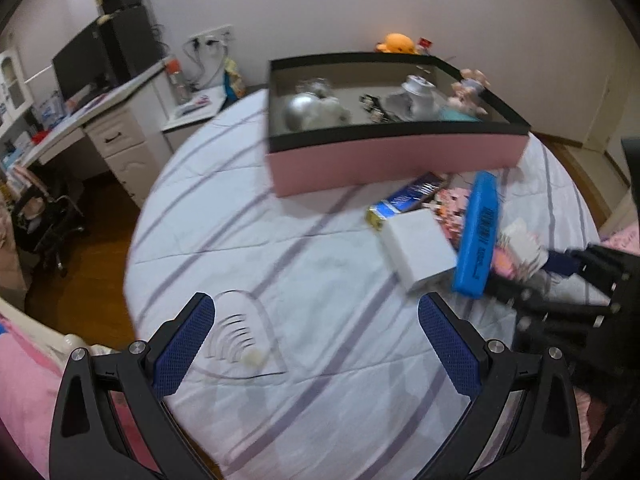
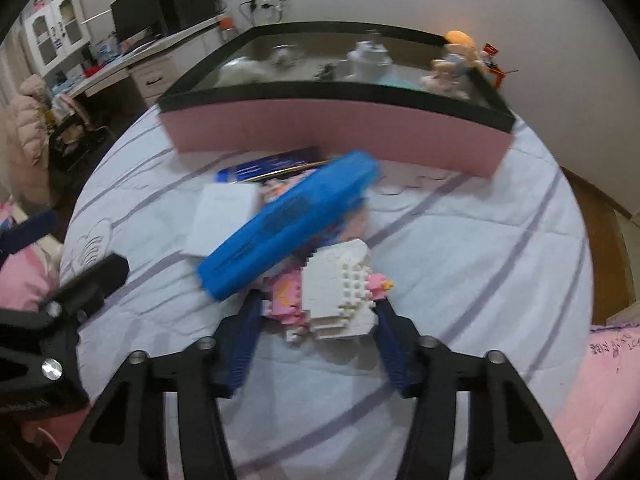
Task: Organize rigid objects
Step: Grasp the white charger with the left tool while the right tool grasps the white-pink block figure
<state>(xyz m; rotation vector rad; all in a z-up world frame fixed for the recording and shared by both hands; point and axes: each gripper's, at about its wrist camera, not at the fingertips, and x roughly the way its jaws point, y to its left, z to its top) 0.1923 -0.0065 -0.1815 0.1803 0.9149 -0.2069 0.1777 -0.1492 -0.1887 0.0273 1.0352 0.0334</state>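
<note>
A pink box with a black rim (image 1: 392,160) (image 2: 320,128) stands at the far side of the striped bedsheet and holds several small items. In front of it lie a blue case (image 1: 480,236) (image 2: 288,224), a white box (image 1: 416,248) (image 2: 224,220) and a dark blue book (image 1: 416,192) (image 2: 272,164). A white and pink brick model (image 2: 340,284) (image 1: 520,240) sits beside the case. My right gripper (image 2: 320,300) is shut on it, one pad against each side. My left gripper (image 1: 316,300) hangs open over bare sheet, left of the pile.
A desk with a monitor (image 1: 100,112) and a black chair (image 1: 52,220) stand left of the bed, with wooden floor between. Pink bedding (image 2: 600,380) lies at the near right. An orange plush (image 1: 396,42) sits behind the box by the wall.
</note>
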